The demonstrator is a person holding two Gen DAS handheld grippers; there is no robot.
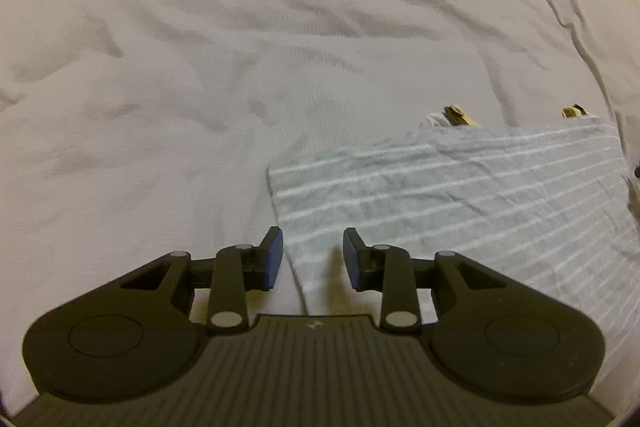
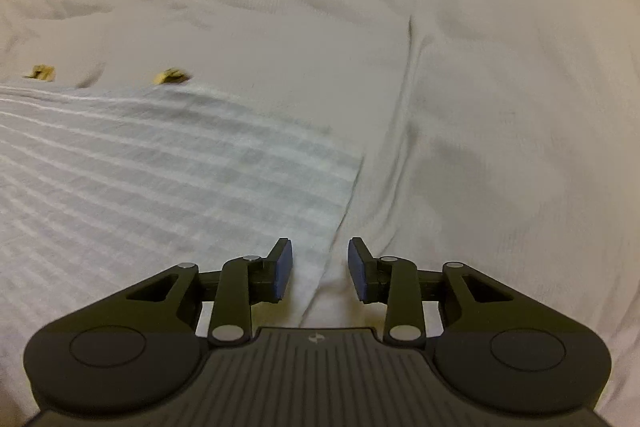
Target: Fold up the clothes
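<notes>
Striped garment (image 1: 460, 195) edge lies between each gaping gripper's (image 1: 313, 255) fingers.

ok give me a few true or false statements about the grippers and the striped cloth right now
1. Both grippers are open. True: the left gripper and right gripper each show a gap.
2. The striped cloth hangs in the air. False: it lies flat on the white bedding.
3. The cloth is red. False: grey with pale stripes.
4. Each gripper sits at a side edge of the cloth. True.
</notes>
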